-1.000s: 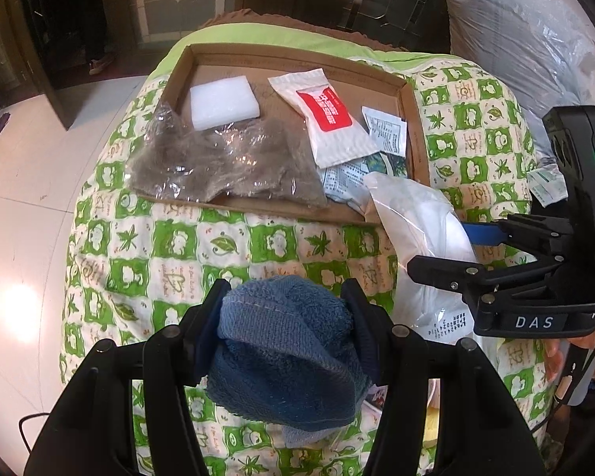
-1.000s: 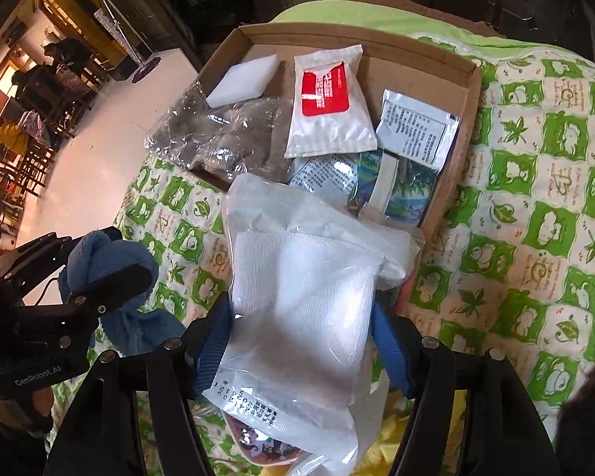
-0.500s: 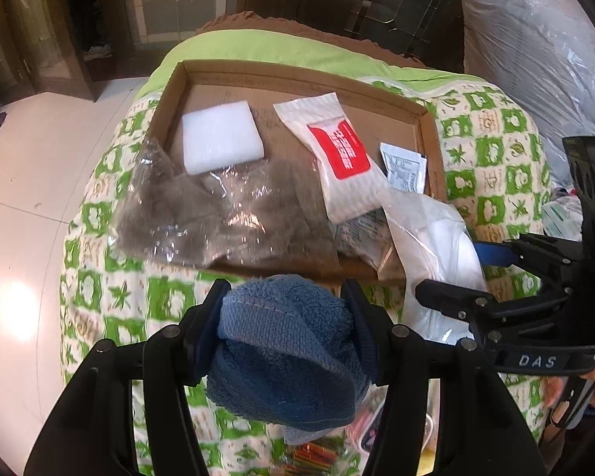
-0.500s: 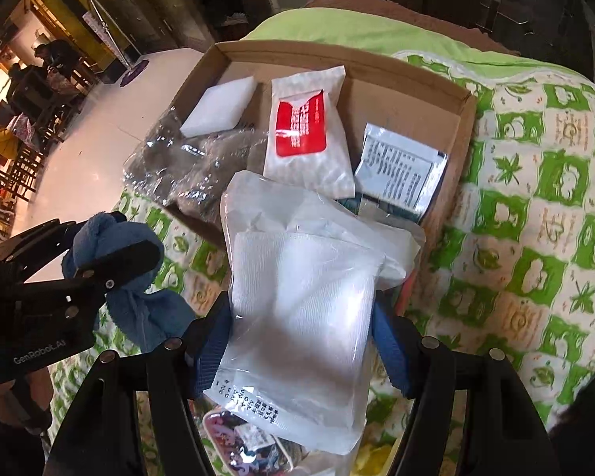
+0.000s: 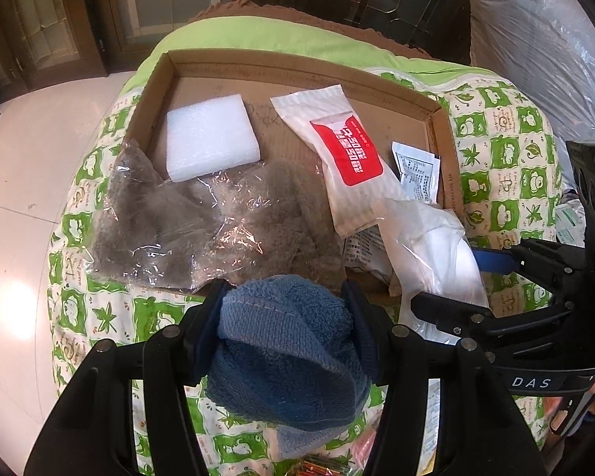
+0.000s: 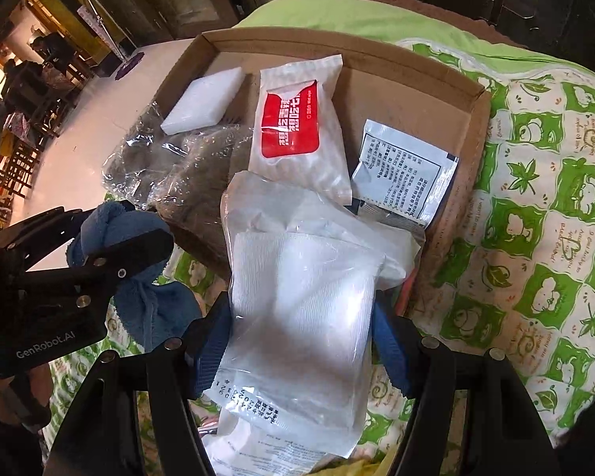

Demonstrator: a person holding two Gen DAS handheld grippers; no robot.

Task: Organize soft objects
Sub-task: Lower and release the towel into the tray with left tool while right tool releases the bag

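Crowding the cardboard tray (image 5: 442,146): foam block (image 5: 210,141), red-labelled packet (image 5: 347,156).

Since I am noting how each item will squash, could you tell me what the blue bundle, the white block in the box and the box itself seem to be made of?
Blue bundle: terry cloth, apparently; matte looped pile with a stitched hem.
White block: probably packing foam; faintly translucent, finely pebbled, soft rounded edges.
Box: brown cardboard; dull, with raw cut edges and folded walls.
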